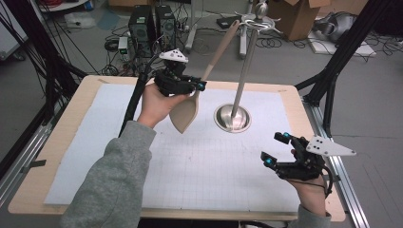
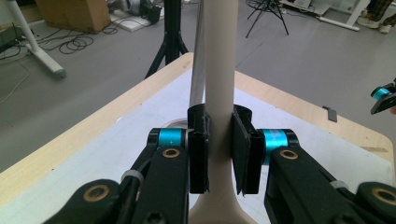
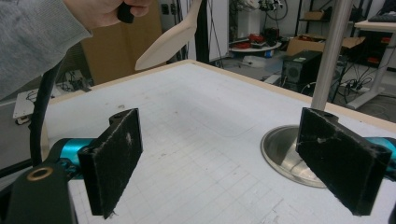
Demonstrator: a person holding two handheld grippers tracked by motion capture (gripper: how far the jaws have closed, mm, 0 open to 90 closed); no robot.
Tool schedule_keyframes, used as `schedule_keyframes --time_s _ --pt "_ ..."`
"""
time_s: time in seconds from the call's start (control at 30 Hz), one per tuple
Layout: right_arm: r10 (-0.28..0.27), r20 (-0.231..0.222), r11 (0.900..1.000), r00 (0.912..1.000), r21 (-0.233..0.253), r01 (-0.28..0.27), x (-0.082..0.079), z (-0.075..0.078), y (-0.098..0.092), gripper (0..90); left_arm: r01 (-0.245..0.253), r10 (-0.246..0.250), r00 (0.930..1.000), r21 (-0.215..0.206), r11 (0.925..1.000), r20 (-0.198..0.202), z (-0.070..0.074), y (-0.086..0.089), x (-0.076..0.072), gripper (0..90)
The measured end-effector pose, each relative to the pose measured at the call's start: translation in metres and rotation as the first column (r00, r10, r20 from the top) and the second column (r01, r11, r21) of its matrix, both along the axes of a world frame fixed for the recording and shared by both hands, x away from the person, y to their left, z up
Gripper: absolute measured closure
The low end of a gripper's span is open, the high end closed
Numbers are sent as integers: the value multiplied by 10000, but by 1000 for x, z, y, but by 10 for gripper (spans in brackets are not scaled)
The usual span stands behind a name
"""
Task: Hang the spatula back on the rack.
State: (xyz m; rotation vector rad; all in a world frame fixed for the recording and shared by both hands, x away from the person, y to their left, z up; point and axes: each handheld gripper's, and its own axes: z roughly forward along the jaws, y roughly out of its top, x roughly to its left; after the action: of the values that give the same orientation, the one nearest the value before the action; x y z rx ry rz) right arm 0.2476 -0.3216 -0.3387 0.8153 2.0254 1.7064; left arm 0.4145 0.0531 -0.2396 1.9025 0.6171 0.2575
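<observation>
At the left of the high view, the left gripper point(image 1: 199, 85) is being held in the person's left hand point(image 1: 159, 102), raised above the far left part of the white gridded mat point(image 1: 109, 137). A beige spatula point(image 1: 199, 85) is being gripped by it at the lower part of the handle, just above the blade; the blade is hanging down and the handle is slanting up and away toward the top of the metal stand point(image 1: 242, 71). In the left gripper view, the pads point(image 2: 198, 154) are being pressed against both sides of the spatula's handle point(image 2: 219, 93), so the jaws are closed on it. To the right, the stand's round base point(image 1: 232, 118) is being left untouched on the mat. At the near right corner, the right gripper point(image 1: 276, 149) is being held wide open over the mat, with nothing being gripped. In the right gripper view, its two pads point(image 3: 114, 154) are being kept well apart, the stand's pole point(image 3: 329, 51) is being seen beyond the right-hand pad, and the spatula's blade point(image 3: 168, 39) is being seen high up.
</observation>
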Motion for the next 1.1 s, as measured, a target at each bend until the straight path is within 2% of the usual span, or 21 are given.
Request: schedule_keyframes --time_s 0.33,0.6,0.83,1.1 --pt "28 24 10000 10000 -1 -28 0 0 0 139 131 -130 9998 19 9999 -173 -7 -11 6 777" --pt "-22 -80 10000 10000 42 22 2 -3 -2 139 3 -4 10000 121 9999 95 -12 -18 12 778" --pt "2 -107 10000 9999 19 -2 4 -5 -3 139 -1 -1 9999 103 9999 166 -15 -24 16 778" --pt "-50 -203 9999 9998 104 52 5 -7 -5 139 -216 213 9982 43 9998 562 -22 -31 20 778"
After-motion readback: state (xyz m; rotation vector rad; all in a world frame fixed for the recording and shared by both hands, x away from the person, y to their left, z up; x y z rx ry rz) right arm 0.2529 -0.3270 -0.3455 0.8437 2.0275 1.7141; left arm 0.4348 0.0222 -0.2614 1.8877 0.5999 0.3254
